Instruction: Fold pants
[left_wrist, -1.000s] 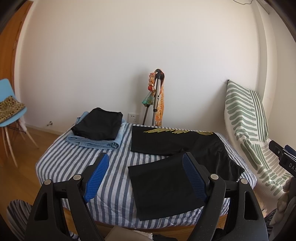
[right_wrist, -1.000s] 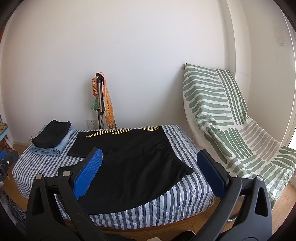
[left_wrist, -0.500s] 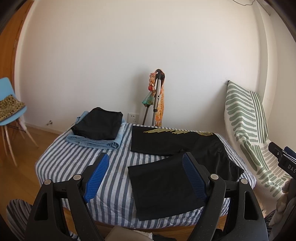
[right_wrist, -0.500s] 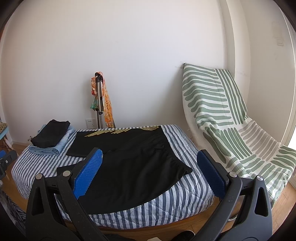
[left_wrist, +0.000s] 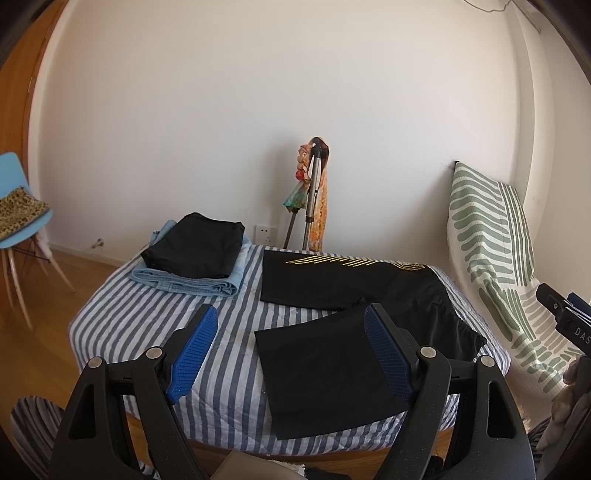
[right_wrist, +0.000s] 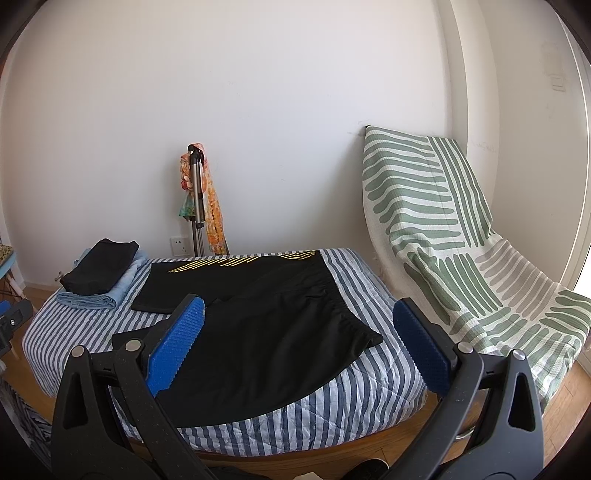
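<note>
Black pants (left_wrist: 343, 325) (right_wrist: 258, 332) with yellow side stripes lie spread flat on the striped bed (left_wrist: 155, 317) (right_wrist: 369, 376), waistband to the right, both legs reaching left. My left gripper (left_wrist: 291, 325) hovers open in front of the bed's near edge, its blue pads (left_wrist: 192, 350) framing the near leg. My right gripper (right_wrist: 297, 314) is also open, held back from the bed opposite the waistband end, with nothing between its fingers. Its black body also shows at the right edge of the left wrist view.
A folded stack, black garment (left_wrist: 195, 251) on light blue jeans (left_wrist: 184, 282), sits at the bed's far left corner. A tripod with scarves (left_wrist: 314, 192) leans on the wall. A green-striped lounge chair (right_wrist: 461, 258) stands right of the bed, a blue chair (left_wrist: 18, 221) at left.
Both grippers have drifted very slightly; the bed and pants sit a touch differently in each view. Nothing was grasped or let go.
</note>
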